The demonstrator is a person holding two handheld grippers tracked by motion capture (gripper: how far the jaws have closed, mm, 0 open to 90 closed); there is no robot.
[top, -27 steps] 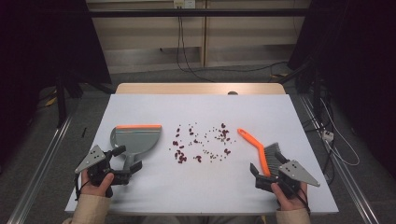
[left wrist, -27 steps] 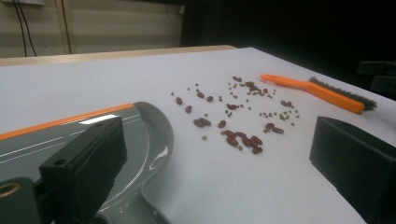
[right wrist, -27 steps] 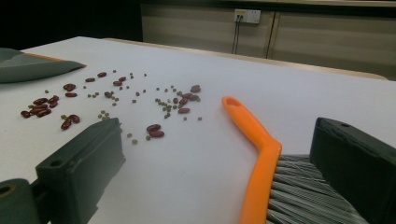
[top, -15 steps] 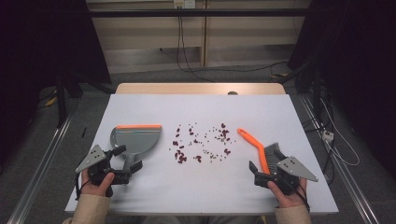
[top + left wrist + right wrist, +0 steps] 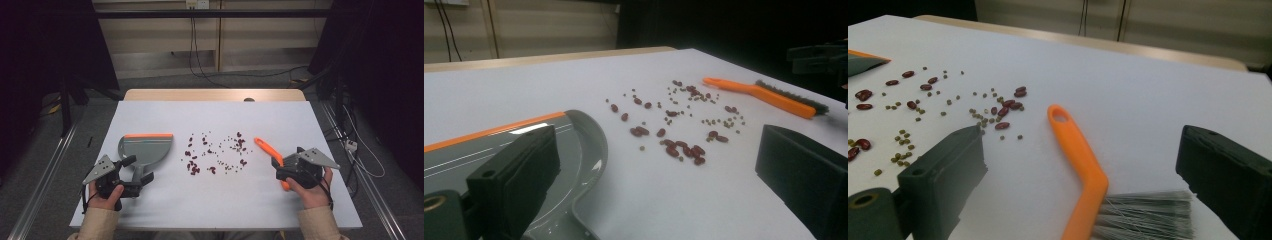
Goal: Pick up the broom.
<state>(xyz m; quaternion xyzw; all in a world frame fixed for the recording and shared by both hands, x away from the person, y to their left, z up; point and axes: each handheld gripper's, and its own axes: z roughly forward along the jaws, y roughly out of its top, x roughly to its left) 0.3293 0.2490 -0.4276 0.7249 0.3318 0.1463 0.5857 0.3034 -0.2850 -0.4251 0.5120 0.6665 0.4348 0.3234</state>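
High view, nearest edge first: left tool (image 5: pixel 134 174) spread wide at the grey handle of the dustpan (image 5: pixel 145 147), straddling it but not yet closed. Right tool (image 5: pixel 278 169) likewise spread, bristle end of the orange brush (image 5: pixel 267 152) lying between its jaws, nothing pinched (right gripper view confirms it, bristles (image 5: pixel 1148 215) flat on the bench (image 5: pixel 1158 90) and daylight either side). Farther out, red beans (image 5: pixel 192 169) and small green ones (image 5: pixel 232 147) scattered loose across the middle of the bench, between dustpan and brush, touching neither. Dustpan tray bare in the left gripper view, orange lip (image 5: pixel 494 131) turned away from the person, spill lying off to its side.

Judged from this: very start of the job. Nothing grasped, nothing swept, nothing collected. Left to do: close on both handles, lift, bring the pan up to the spill, brush the whole scatter in.
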